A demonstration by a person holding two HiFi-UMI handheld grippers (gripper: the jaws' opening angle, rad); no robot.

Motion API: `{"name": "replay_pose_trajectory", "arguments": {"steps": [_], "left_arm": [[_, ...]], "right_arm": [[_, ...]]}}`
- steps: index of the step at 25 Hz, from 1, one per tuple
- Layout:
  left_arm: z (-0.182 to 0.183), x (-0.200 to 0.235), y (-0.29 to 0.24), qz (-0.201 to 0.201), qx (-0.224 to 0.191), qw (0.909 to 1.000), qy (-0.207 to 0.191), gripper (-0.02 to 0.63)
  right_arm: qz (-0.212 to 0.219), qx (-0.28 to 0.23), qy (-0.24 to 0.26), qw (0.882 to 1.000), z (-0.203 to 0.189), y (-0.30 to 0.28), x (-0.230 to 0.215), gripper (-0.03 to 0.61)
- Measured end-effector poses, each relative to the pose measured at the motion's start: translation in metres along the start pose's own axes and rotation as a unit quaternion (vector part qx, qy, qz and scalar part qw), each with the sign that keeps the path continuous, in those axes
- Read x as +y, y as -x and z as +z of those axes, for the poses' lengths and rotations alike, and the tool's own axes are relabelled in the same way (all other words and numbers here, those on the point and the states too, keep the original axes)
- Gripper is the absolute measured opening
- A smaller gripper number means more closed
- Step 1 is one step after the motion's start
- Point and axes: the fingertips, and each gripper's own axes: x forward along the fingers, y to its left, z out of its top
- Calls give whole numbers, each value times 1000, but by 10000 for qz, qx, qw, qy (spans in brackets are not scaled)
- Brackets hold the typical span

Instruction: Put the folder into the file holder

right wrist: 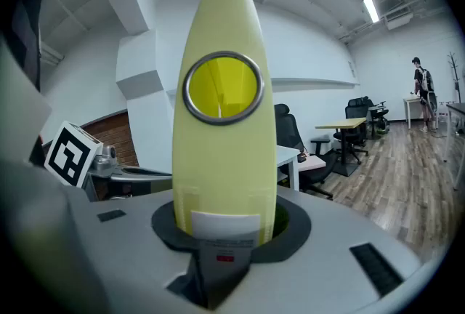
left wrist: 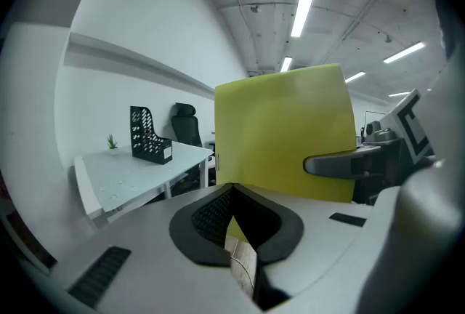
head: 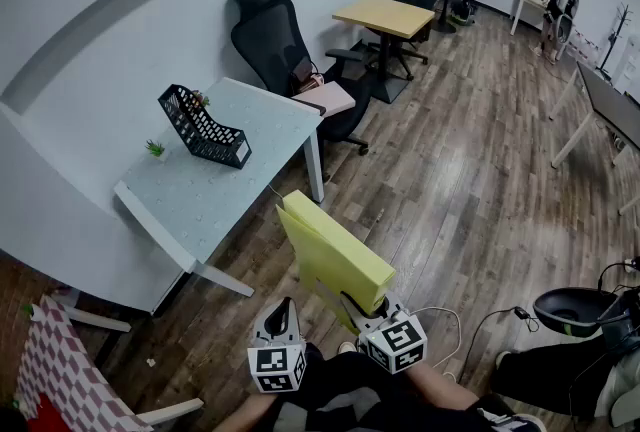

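Two grippers sit low in our head view. The right gripper (head: 352,305) clamps the yellow folder (head: 335,255), which we see tilted up over the wood floor (head: 450,190). The left gripper (head: 283,312) is pinched together and empty, just beside it. The black mesh file holder (head: 203,128) sits on the white table (head: 215,185), well apart.

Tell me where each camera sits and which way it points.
Head view: on the person's head, looking steeply down at the table, file holder and floor; left gripper, right gripper and legs show.
Left gripper view: on the left gripper, facing the folder's broad side; its closed jaws show.
Right gripper view: on the right gripper, facing the folder's spine; its jaws clamp it.
Shared: all three show the folder.
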Motion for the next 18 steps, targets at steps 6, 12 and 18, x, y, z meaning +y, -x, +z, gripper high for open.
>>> {"name": "replay_pose_trajectory", "arguments": {"steps": [6,12,18], "left_arm": [[1,6,1,48,-59,10000,40,5],[2,14,3,99,-73,9999,80,5],[1,20,3,99,-87,9999,99,5]], "right_arm": [[21,-25,13,10000,-1,-4,3,137],[2,-49,31,10000,3,-9,6,135],[-36,-106,36,9999,6,-14,7,133]]}}
